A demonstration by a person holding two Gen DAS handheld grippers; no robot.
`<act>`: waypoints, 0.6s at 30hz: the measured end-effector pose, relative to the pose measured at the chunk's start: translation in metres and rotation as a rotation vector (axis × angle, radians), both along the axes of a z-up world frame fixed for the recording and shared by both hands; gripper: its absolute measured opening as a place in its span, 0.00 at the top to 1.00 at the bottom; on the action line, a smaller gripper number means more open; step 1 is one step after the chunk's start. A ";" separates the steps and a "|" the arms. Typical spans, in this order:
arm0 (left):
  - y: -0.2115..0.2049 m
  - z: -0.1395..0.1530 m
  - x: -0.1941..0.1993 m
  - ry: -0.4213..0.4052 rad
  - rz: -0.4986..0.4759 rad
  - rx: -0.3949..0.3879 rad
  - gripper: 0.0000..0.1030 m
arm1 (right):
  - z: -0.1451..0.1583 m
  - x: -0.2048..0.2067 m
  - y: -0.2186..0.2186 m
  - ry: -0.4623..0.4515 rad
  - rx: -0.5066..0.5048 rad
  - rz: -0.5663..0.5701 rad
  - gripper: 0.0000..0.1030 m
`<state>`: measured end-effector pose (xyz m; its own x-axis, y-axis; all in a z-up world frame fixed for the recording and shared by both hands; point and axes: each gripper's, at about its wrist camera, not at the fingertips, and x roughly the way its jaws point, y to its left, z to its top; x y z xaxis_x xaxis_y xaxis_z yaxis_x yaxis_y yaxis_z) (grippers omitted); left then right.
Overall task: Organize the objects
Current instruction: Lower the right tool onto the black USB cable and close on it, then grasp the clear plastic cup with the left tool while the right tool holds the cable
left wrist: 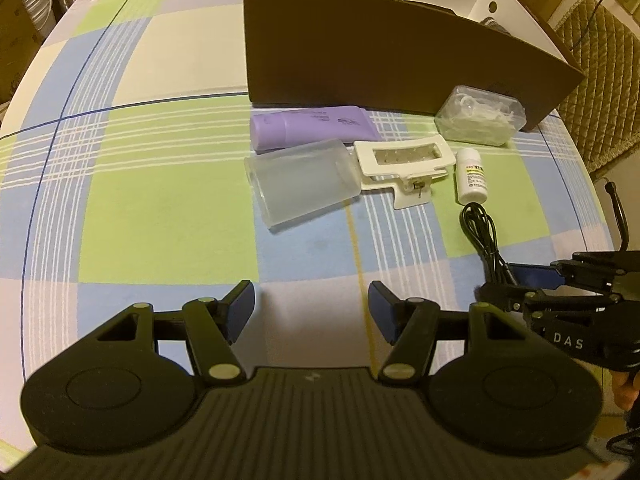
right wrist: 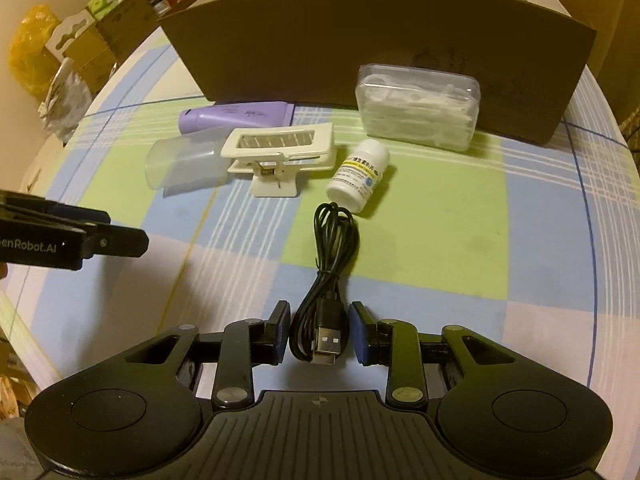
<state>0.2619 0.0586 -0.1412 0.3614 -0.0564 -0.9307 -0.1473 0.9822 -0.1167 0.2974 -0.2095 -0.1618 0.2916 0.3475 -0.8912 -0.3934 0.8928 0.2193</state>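
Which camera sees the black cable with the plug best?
The right wrist view. There the whole black cable lies in the middle, its USB plug clear between the open right tongs. The left wrist view shows only its looped end near the edge; the right tongs hide the plug.

Bare cloth (left wrist: 168,216) left; brown box (left wrist: 360,56) blocks behind.

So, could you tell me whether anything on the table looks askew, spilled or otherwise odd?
Nothing is spilled or visibly damaged. The frosted cup lies on its side against the white clip, and the small pill bottle is also tipped over. The black USB cable is loosely bundled between the right gripper's open fingers.
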 end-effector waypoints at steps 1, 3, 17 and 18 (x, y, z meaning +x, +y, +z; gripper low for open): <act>0.000 0.000 0.000 0.000 -0.003 0.000 0.44 | 0.001 -0.001 0.000 -0.005 -0.005 0.005 0.74; 0.000 0.000 0.002 -0.002 -0.004 -0.001 0.44 | 0.001 -0.001 -0.001 -0.008 0.001 0.000 0.77; 0.002 0.000 0.015 -0.042 0.009 -0.013 0.44 | 0.041 -0.008 -0.049 -0.052 0.050 -0.093 0.77; 0.002 0.000 0.018 -0.048 0.010 -0.016 0.44 | 0.043 -0.007 -0.052 -0.056 0.053 -0.105 0.77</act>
<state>0.2798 0.0604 -0.1412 0.4065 -0.0670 -0.9112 -0.1509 0.9787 -0.1393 0.2903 -0.2611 -0.1192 0.3780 0.3588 -0.8534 -0.3111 0.9175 0.2480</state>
